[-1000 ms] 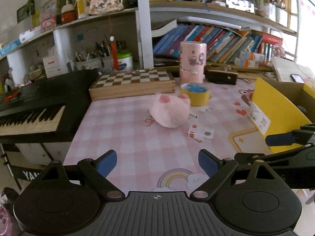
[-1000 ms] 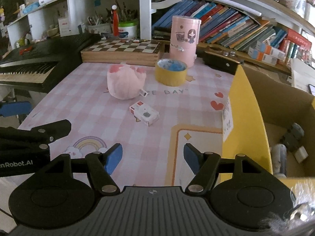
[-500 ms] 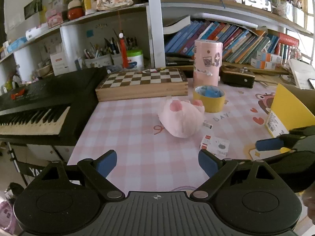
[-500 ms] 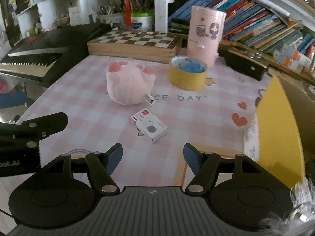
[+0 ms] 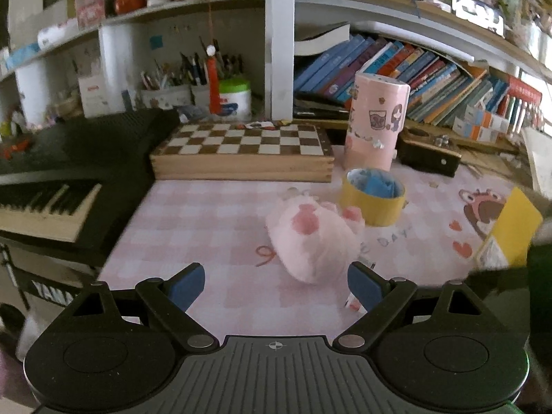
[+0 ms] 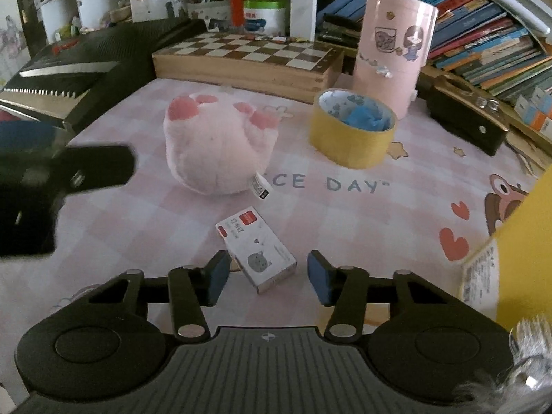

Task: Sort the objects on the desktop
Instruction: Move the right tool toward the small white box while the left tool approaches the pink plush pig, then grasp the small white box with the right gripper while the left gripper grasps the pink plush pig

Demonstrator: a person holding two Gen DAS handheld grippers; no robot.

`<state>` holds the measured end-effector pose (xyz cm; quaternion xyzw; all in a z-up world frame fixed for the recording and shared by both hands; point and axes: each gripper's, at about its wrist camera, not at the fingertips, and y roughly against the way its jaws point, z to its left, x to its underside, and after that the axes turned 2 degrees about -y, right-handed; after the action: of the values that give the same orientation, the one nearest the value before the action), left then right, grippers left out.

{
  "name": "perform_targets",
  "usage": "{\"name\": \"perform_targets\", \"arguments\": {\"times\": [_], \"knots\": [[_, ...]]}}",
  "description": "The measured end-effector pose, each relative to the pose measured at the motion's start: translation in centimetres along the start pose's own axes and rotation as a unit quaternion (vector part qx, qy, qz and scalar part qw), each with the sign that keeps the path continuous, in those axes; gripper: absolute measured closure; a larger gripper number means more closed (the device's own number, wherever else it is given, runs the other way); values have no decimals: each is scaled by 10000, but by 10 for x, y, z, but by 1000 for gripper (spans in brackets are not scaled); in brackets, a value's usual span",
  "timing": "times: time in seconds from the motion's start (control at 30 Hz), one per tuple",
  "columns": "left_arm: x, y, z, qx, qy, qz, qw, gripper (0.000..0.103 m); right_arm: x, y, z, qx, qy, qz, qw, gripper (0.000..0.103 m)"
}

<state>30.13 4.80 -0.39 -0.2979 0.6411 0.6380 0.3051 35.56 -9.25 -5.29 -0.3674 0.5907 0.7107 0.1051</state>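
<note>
A small white box with a red label and a grey cat print [image 6: 255, 252] lies flat on the pink checked mat. Its near end sits between the blue fingers of my right gripper [image 6: 268, 274]. The jaws are closing; a narrow gap still shows at the right pad [image 6: 319, 277]. A pink plush toy [image 5: 314, 241] rests just ahead of my left gripper [image 5: 276, 286], which is wide open with nothing between its fingers. In the right wrist view the plush [image 6: 214, 151] lies beyond the small box.
A yellow tape roll [image 6: 352, 141] and a tall pink canister [image 6: 393, 51] stand behind the plush. A wooden chessboard [image 5: 241, 151] lies at the back, a black keyboard [image 5: 51, 200] at the left. An open yellow cardboard box [image 6: 524, 241] stands at the right edge.
My right gripper moved forward and down over the small white box and its jaws narrowed around it. My left gripper advanced toward the pink plush, which now looks closer.
</note>
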Motion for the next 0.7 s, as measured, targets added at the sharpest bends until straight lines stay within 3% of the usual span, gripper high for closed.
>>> {"name": "perform_targets", "arguments": {"times": [0.27,0.47,0.7], "knots": [[-18,-38,-10,384,104,187,9990,7,-2,-7,0,-100,88,-40,9999,55],[-25,-67,-12,443,296,403,9978,7,-3,-9,1,-102,134,-64,9998,55],[-25,-95,-19,462,157,662,9966,7,-3,-9,1,-130,115,-88,9998,53]]}}
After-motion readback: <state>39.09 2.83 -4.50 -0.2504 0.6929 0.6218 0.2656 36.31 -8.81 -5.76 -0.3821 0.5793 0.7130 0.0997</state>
